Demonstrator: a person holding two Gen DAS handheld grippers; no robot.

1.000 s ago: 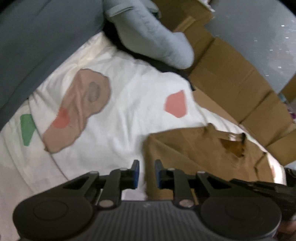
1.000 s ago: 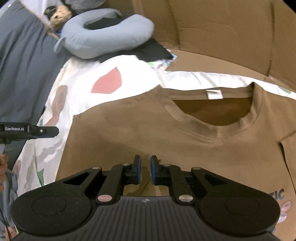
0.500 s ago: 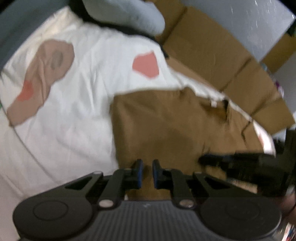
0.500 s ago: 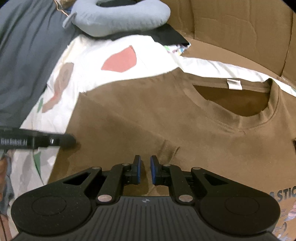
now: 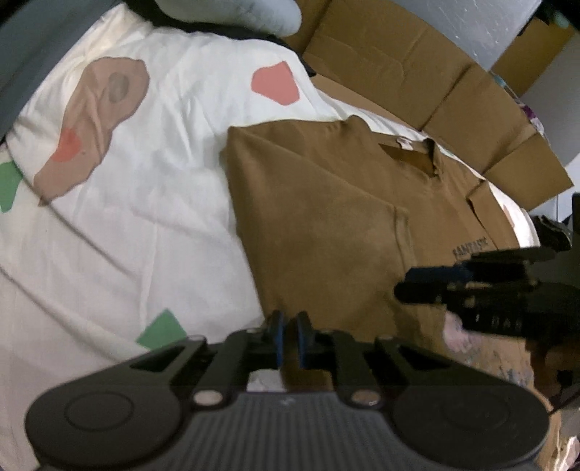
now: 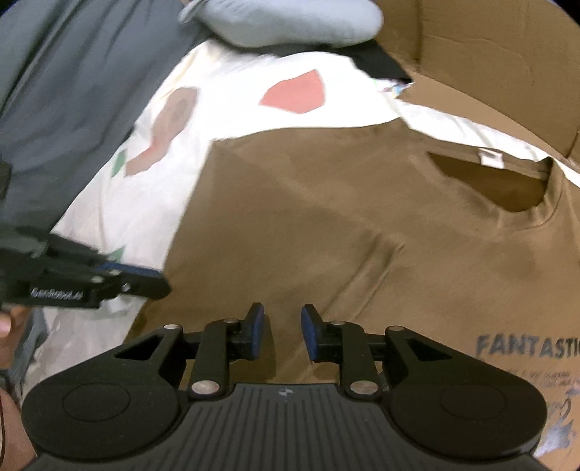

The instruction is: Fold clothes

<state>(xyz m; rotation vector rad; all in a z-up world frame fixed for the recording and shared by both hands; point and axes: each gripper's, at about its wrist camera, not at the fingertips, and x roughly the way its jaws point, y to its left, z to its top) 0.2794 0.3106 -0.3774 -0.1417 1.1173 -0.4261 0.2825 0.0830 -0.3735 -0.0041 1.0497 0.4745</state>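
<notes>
Right gripper (image 6: pixel 281 333) hovers over the folded left part of the brown T-shirt (image 6: pixel 362 232), its blue-padded jaws having just been opening and now standing apart with nothing between them; bare fabric shows through the gap. Left gripper (image 5: pixel 288 340) sits over the shirt's folded side edge, where brown cloth meets the white bed sheet (image 5: pixel 127 235); its jaws have just been closing and stand nearly together, and no cloth can be seen pinched between the pads.

The T-shirt lies flat on the sheet, front up, neckline and white label (image 6: pixel 491 157) toward the cardboard (image 6: pixel 489 65) at the far edge of the bed, printed lettering (image 6: pixel 525 346) on the chest. One side and its sleeve appear already turned in over the body, leaving a straight fold line along the sheet side and a sleeve hem crossing the chest. A grey pillow (image 6: pixel 290 18) rests at the far corner, well apart from the garment.

Judged step: finishing the first lengthwise fold, then taking the opposite side. To do it well:
- press along the fold line so the crease lies straight from shoulder to hem;
- flatten the ridge where the sleeve hem overlaps the chest before folding further;
- grasp the unfolded side at shoulder and hem together, one gripper each, taking both layers;
- lift only enough to clear the body, so the first fold is not dragged open.

The shirt's lower hem is hidden behind the gripper bodies in both views.
</notes>
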